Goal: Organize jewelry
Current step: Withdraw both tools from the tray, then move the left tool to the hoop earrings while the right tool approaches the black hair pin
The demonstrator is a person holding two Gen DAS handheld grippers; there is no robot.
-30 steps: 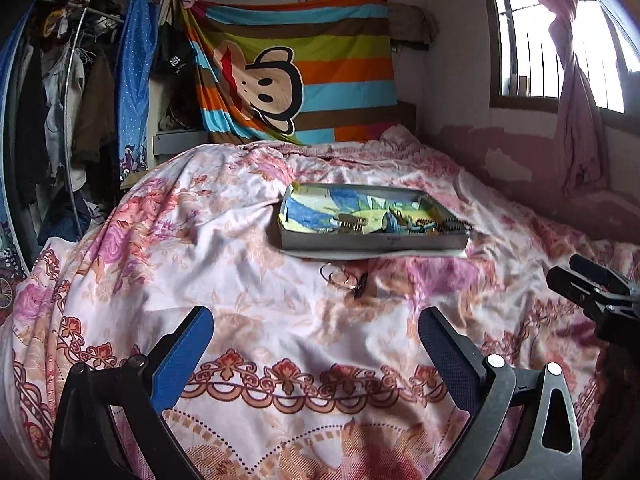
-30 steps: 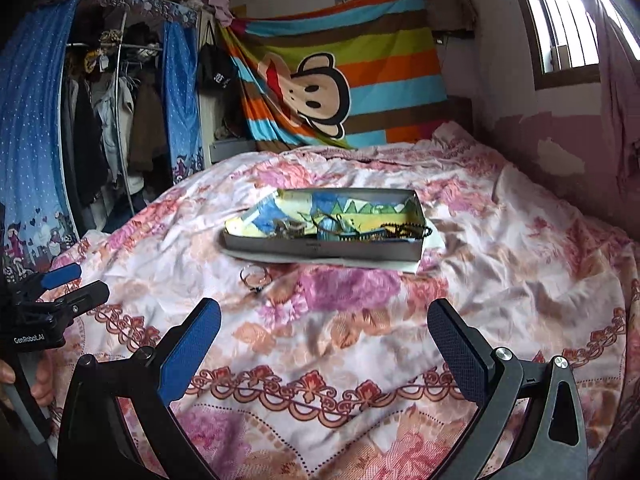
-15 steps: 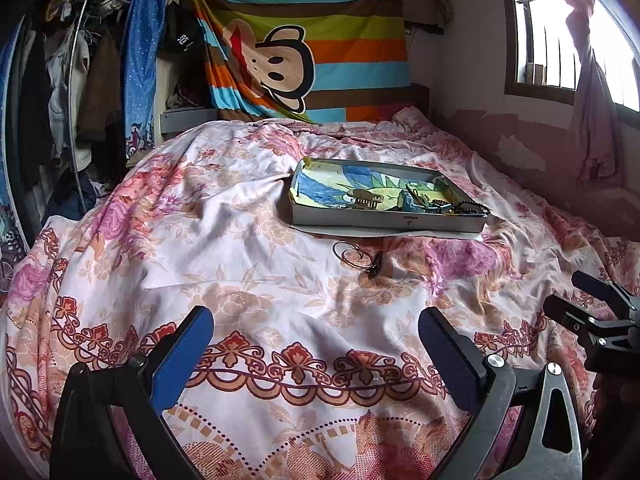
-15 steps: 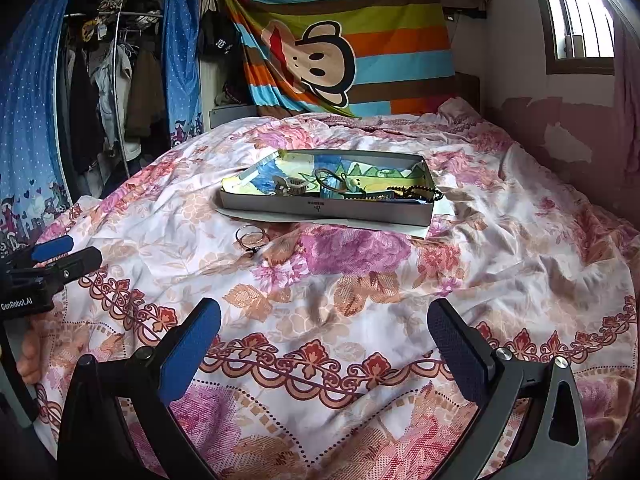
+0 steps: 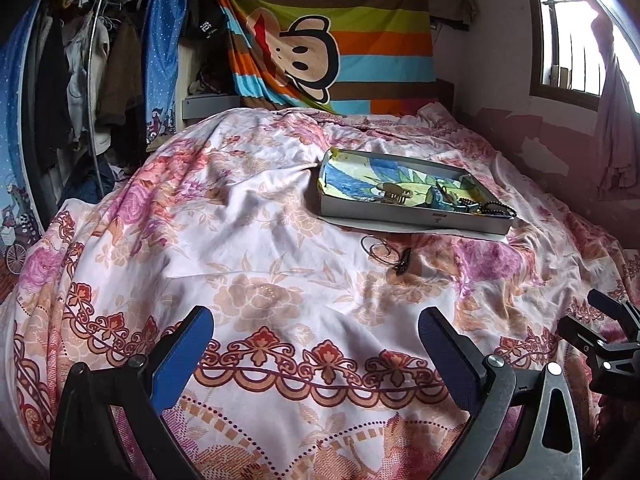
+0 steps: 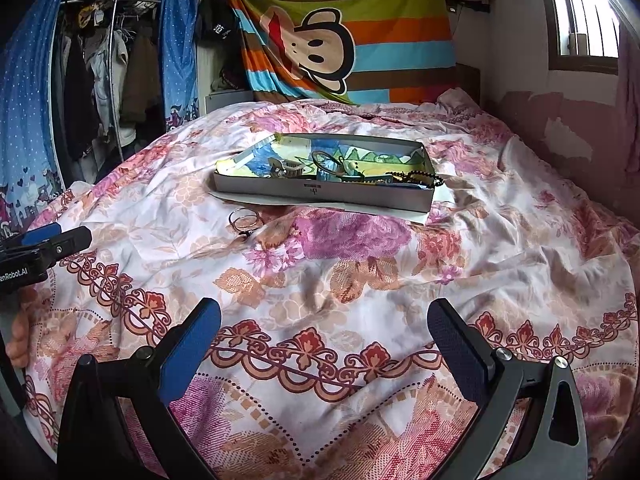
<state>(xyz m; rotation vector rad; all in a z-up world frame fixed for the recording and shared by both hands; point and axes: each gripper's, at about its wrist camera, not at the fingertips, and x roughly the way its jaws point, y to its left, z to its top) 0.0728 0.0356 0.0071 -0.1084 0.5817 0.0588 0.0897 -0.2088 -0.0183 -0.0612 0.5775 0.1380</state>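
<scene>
A shallow grey box [image 5: 416,216] [image 6: 320,196] with a colourful lining lies on the floral bedspread and holds a hair claw [image 5: 394,194], a dark bead string [image 6: 420,178] and other small pieces. A pair of thin hoop rings [image 5: 380,248] [image 6: 245,220] with a small dark clip lies loose on the bedspread just in front of the box. My left gripper [image 5: 316,344] is open and empty, low over the near bedspread. My right gripper [image 6: 324,332] is open and empty, also well short of the box. Each gripper shows at the edge of the other's view.
The floral bedspread [image 5: 240,240] covers the whole bed. A striped monkey blanket [image 5: 328,40] hangs at the headboard. A clothes rack [image 5: 80,60] stands at the left. A wall with a window [image 5: 576,40] runs along the right.
Both grippers have tilted down and moved a little nearer the bed, so the box and rings sit lower and larger in view. Both stay open and empty.
</scene>
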